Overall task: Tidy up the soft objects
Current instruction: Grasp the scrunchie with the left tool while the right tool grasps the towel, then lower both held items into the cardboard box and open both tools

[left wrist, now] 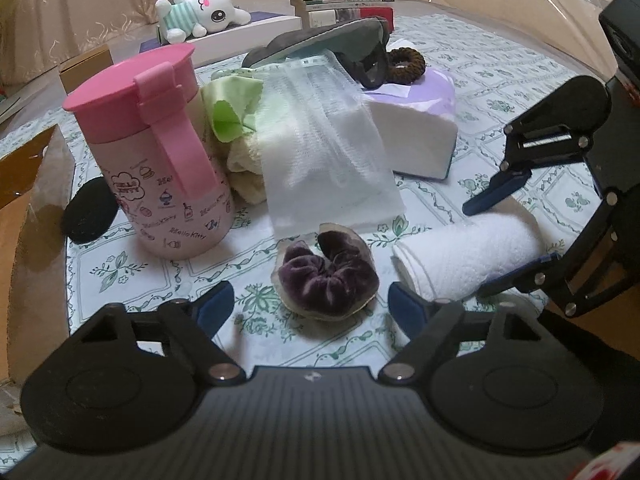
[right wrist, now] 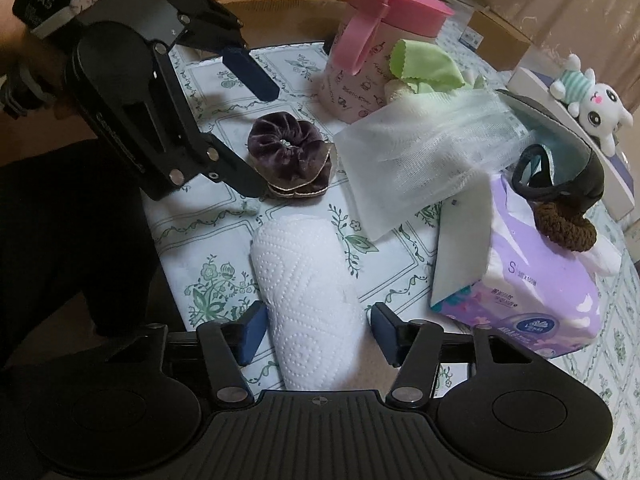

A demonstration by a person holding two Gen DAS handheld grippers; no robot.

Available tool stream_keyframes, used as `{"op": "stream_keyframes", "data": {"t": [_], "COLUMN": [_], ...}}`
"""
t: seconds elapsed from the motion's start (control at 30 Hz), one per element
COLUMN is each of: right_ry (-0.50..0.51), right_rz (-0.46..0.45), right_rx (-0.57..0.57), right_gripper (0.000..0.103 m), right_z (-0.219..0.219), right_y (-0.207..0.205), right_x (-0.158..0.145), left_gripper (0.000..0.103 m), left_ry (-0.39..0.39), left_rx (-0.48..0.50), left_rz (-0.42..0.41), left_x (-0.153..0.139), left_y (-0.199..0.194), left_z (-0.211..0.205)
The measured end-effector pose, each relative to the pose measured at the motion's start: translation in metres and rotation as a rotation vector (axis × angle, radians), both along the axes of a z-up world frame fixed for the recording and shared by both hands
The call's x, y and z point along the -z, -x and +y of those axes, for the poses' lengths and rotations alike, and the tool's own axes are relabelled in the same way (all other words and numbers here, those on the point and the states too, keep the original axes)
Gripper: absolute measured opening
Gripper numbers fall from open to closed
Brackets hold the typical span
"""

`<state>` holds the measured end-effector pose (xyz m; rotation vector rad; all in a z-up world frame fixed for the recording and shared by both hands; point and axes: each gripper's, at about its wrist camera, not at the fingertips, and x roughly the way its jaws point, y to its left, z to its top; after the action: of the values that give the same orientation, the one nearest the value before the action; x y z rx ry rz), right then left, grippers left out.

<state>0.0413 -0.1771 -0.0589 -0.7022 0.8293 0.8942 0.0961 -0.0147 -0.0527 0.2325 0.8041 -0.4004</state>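
Note:
A purple velvet scrunchie (left wrist: 328,276) lies on the floral tablecloth (left wrist: 168,276), just ahead of and between the wide-apart fingers of my left gripper (left wrist: 310,300), which do not touch it. The right wrist view shows that left gripper (right wrist: 264,142) straddling the scrunchie (right wrist: 288,152) from the left. A white paper towel roll (right wrist: 308,292) lies between the fingers of my right gripper (right wrist: 318,330). Its left pad is at the roll's side and a small gap shows at the right pad. In the left wrist view the right gripper (left wrist: 476,248) brackets the roll (left wrist: 468,256).
A pink lidded Hello Kitty container (left wrist: 160,152), green and cream cloths (left wrist: 236,116), a white mesh pouch (left wrist: 320,152), a purple tissue pack (right wrist: 532,280), a dark mask and a brown hair tie (right wrist: 564,228) crowd the table. A plush toy (left wrist: 204,8) lies on boxes behind. A black disc (left wrist: 90,208) lies left.

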Motion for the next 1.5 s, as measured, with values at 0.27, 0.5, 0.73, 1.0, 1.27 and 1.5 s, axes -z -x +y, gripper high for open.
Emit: {"op": "stream_keyframes", "data": {"t": [0.27, 0.5, 0.73, 1.0, 1.27, 1.5], "right_ry": [-0.094, -0.177, -0.286, -0.416, -0.488, -0.516], "right_rz": [0.060, 0.083, 0.113, 0.124, 0.101, 0.094], "right_rx": [0.101, 0.203, 0.310, 0.336, 0.297, 0.276], "right_gripper": [0.043, 0.040, 0.040, 0.040, 0.040, 0.040], "right_z": [-0.011, -0.021, -0.022, 0.018, 0.103, 0.190], "right_y": [0.000, 0.010, 0.020, 0.024, 0.007, -0.011], "right_x": [-0.006, -0.015, -0.036, -0.072, -0.103, -0.116], "left_gripper": [0.056, 0.021, 0.017, 0.017, 0.017, 0.017], "left_ry": [-0.011, 0.002, 0.032, 0.045, 0.005, -0.016], "left_rx": [-0.006, -0.024, -0.073, -0.188, -0.343, -0.456], "left_rz": [-0.008, -0.002, -0.030, -0.096, -0.157, -0.171], "left_x": [0.002, -0.001, -0.022, -0.060, -0.090, -0.093], "left_y": [-0.005, -0.002, 0.014, 0.042, 0.053, 0.043], "left_z": [-0.010, -0.014, 0.005, 0.062, 0.149, 0.223]}}
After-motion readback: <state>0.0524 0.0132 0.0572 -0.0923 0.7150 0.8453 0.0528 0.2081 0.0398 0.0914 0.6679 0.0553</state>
